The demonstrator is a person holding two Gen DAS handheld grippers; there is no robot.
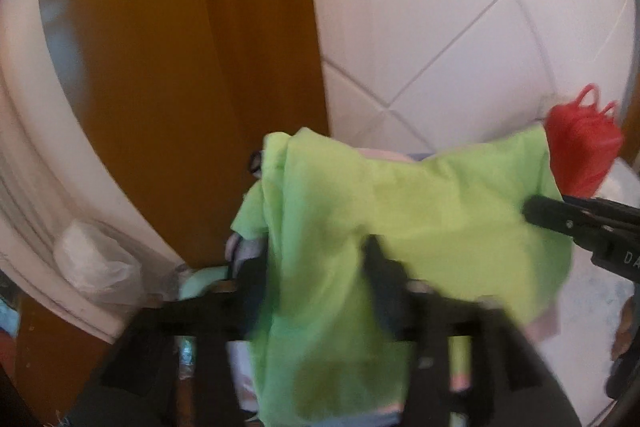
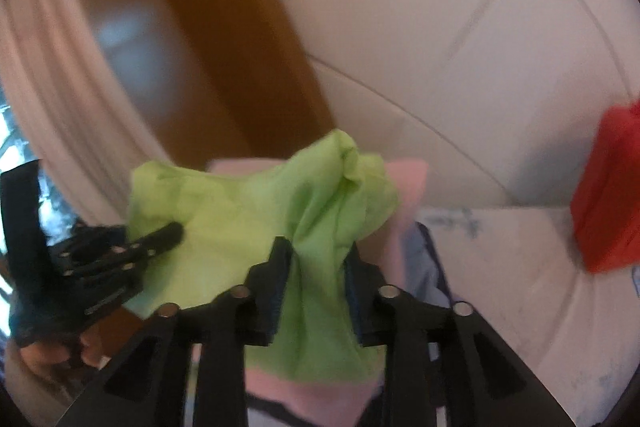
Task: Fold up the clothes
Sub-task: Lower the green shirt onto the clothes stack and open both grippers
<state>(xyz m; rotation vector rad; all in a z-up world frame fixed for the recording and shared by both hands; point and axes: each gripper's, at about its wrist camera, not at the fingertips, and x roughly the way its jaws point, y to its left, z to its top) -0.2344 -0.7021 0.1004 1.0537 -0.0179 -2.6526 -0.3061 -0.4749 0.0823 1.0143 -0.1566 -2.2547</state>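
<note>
Tiles [image 1: 460, 7] and a wooden door [image 1: 160, 67] rise beyond our tongs. Between them stretches the green cloth [image 1: 420, 203], over pink cloth [image 2: 408, 179]. Our left tongs [image 1: 316, 267] and right tongs [image 2: 320, 255] each pinch it. A red bag [image 1: 580, 143] sits right.

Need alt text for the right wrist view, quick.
The right tool pinches a bunched green cloth over pink fabric. The left tool grips the cloth's left edge; a red bag sits right, by a tiled wall.
</note>
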